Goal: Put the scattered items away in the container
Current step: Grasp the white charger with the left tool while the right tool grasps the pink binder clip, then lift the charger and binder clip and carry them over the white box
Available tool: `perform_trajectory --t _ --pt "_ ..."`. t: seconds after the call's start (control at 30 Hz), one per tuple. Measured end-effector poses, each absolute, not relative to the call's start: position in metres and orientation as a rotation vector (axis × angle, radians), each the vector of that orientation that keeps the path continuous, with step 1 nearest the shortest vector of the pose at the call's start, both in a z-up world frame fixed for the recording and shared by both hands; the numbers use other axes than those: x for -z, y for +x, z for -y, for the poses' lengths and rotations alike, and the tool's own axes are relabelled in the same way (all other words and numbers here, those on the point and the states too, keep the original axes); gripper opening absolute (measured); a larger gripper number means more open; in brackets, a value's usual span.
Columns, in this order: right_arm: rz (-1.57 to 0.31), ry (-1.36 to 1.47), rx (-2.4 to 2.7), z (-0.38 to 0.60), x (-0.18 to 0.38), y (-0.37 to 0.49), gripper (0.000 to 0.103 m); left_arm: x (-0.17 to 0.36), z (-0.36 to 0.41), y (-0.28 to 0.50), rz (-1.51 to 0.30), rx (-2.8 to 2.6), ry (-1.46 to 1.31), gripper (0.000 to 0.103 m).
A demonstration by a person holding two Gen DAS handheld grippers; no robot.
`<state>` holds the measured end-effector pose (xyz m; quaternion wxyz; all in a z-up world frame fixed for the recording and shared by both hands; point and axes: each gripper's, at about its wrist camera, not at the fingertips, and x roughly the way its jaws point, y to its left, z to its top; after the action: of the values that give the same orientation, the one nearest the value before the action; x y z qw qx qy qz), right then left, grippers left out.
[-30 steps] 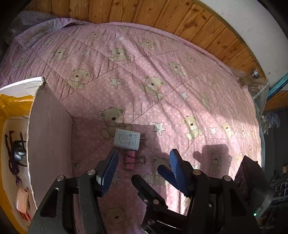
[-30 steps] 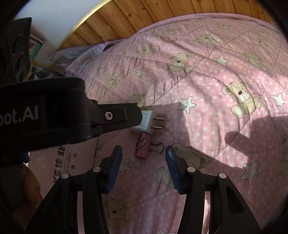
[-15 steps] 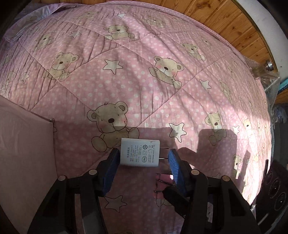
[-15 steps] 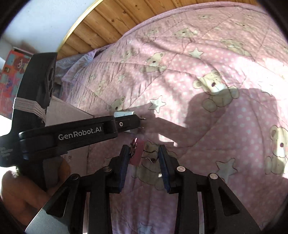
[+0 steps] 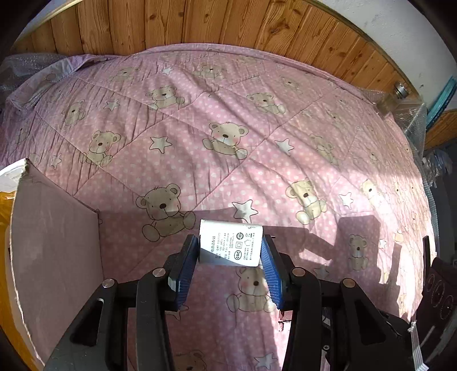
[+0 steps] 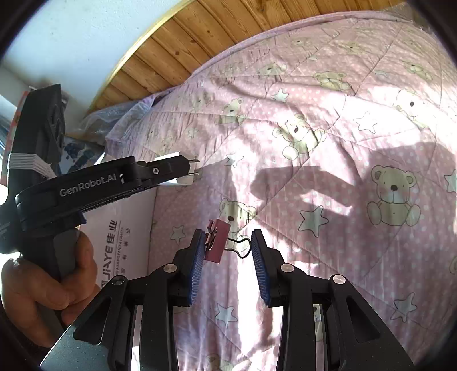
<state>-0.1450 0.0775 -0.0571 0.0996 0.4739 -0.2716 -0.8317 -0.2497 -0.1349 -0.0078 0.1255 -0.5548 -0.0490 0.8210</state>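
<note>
One binder clip, right view only

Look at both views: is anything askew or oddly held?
Yes. The pink metal binder clip hangs tilted between the right gripper jaws, touching only one. The white plastic charger sits squarely in the left gripper.

Pink bear quilt w/ wood paneling behind.

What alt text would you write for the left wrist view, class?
The left hand-held gripper clamps a white charger between its blue pads, above a pink teddy-bear quilt. A cardboard box wall stands at the left; wood panelling runs behind.
</note>
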Motion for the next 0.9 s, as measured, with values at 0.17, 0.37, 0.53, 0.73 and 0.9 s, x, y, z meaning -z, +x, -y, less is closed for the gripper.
perform_trajectory --t 0.17,0.37,0.53,0.73,0.9 --pt "0.785 1.354 2.491 -0.078 0.039 -0.123 0.034 -0.021 0.127 -0.217 0.167 -2.394 -1.548 0.046" --pt "0.753 1.287 2.524 -0.073 0.016 -0.096 0.034 -0.041 0.13 -0.174 0.236 -2.395 -1.505 0.046" --pt "0.719 1.254 2.551 -0.068 0.001 -0.073 0.034 -0.056 0.139 -0.133 0.31 -2.409 -1.45 0.046" --pt "0.667 1.232 2.586 -0.062 -0.01 -0.042 0.034 -0.069 0.152 -0.09 0.409 -2.417 -1.374 0.046" --pt "0.637 1.215 2.608 -0.057 -0.017 -0.017 0.034 -0.061 0.16 -0.065 0.5 -2.396 -1.369 0.046"
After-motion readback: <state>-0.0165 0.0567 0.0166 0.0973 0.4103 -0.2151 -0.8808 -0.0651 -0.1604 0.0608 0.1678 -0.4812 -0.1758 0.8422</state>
